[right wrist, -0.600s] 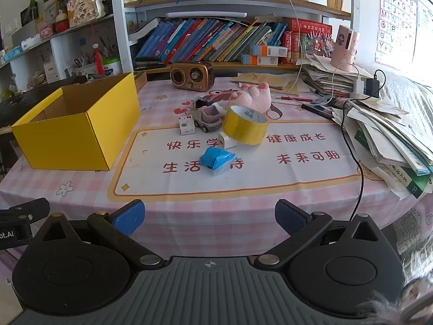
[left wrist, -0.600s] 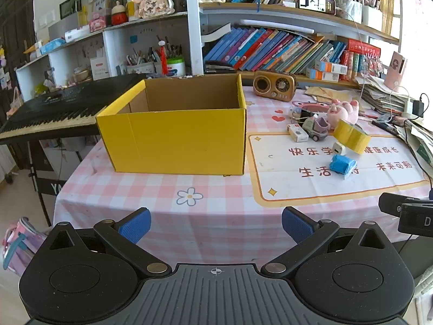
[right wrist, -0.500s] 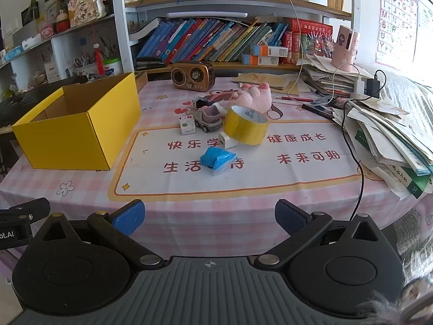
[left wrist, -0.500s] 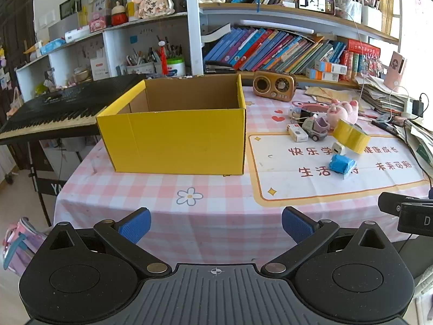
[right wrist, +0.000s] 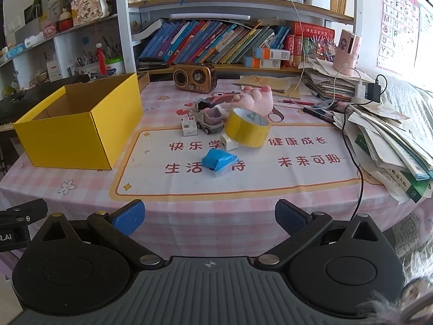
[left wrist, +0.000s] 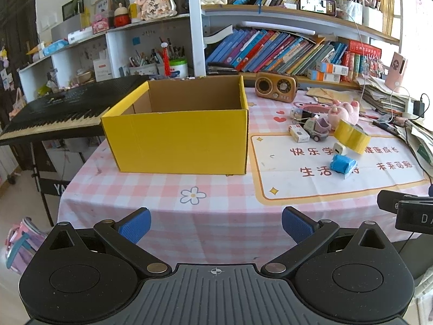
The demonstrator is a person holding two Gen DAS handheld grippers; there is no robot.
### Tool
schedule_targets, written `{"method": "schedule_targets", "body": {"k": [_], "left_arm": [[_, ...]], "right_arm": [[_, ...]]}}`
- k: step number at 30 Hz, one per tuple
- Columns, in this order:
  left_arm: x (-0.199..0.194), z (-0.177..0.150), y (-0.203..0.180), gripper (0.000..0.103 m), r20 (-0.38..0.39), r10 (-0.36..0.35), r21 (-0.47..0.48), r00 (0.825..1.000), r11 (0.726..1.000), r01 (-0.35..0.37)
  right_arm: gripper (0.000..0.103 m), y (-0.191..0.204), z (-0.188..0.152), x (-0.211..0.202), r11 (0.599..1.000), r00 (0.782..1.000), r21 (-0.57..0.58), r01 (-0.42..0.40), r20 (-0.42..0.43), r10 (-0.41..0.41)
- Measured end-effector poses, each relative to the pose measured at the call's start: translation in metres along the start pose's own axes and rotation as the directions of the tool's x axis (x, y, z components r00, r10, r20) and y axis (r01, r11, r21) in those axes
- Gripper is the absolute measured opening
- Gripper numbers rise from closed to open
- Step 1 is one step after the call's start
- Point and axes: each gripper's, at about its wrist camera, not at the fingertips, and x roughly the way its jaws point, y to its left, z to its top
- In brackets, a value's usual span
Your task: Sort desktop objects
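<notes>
Yellow box point(left wrist: 178, 140), left hand-held gripper point(left wrist: 216, 223) tilted down, agape

"快乐学", "生活" on desk mat point(right wrist: 270, 173)

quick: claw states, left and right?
Left claw: open, empty, short of the pink checked tablecloth.
Right claw: open, empty.
</notes>
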Motion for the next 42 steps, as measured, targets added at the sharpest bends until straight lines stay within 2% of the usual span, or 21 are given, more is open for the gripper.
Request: {"method": "schedule_targets", "body": {"k": [9,21,42], "left_arm": [[0.002,0.001,0.005,0.103,-0.007,0.001,-0.022,1.000,1.000,-0.001],[0.002,0.002,0.005,0.103,0.003,0.004,-0.017,1.000,1.000,-0.004],[0.001,0.000,0.004,0.103,-0.012,-0.018,-0.004,1.000,1.000,0.018]], "right_arm": [[0.103,0.004,0.001,0.000,1.000,1.000,-0.018,-0.016,0.006,0.016],[0.103,0.009,0.000,-0.002,0.999,1.000,-0.046,0.007,0.012,-0.006],[0.103,0.008,-0.003,-0.005,0.998,0.998,-0.031,-0.062,0.019,0.063]]}}
